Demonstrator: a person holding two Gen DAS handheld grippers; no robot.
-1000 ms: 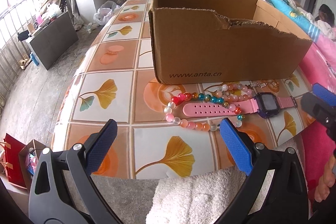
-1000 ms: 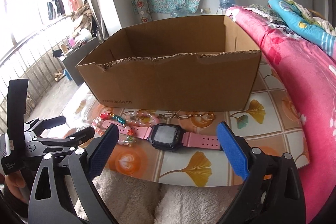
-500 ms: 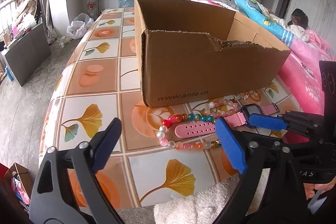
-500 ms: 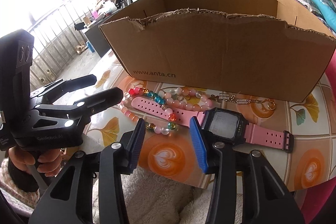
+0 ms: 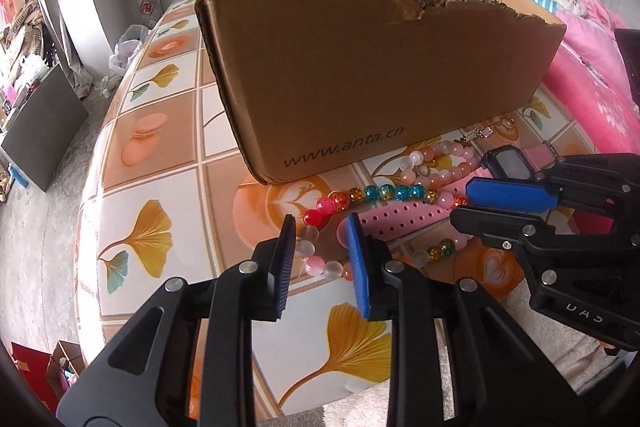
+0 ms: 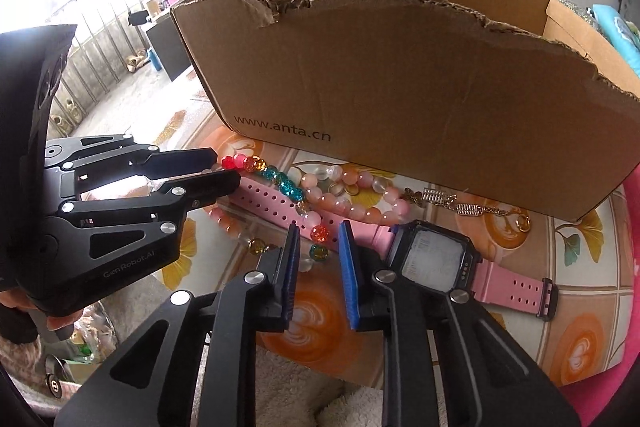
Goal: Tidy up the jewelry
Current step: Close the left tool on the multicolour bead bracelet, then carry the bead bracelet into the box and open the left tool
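Note:
A pink watch (image 6: 434,257) with a black face lies on the tiled table before an open cardboard box (image 6: 400,99). A multicoloured bead bracelet (image 5: 380,193) loops over its strap (image 5: 400,217); a pale pink bead bracelet (image 6: 360,195) and a gold chain (image 6: 472,207) lie by the box. My left gripper (image 5: 320,247) is half closed around the bracelet's left end, jaws apart from the beads. My right gripper (image 6: 318,255) is half closed around beads over the strap. Neither grips anything.
The table (image 5: 152,147) has a patterned cloth and a near edge close below the jewelry. A white towel (image 6: 320,387) lies beneath that edge. A pink bed (image 5: 592,75) stands at the right. The floor drops off at the left.
Both grippers have moved in low over the jewelry and narrowed from wide open to a small gap. The left one now straddles the bracelet's left end, the right one the strap.

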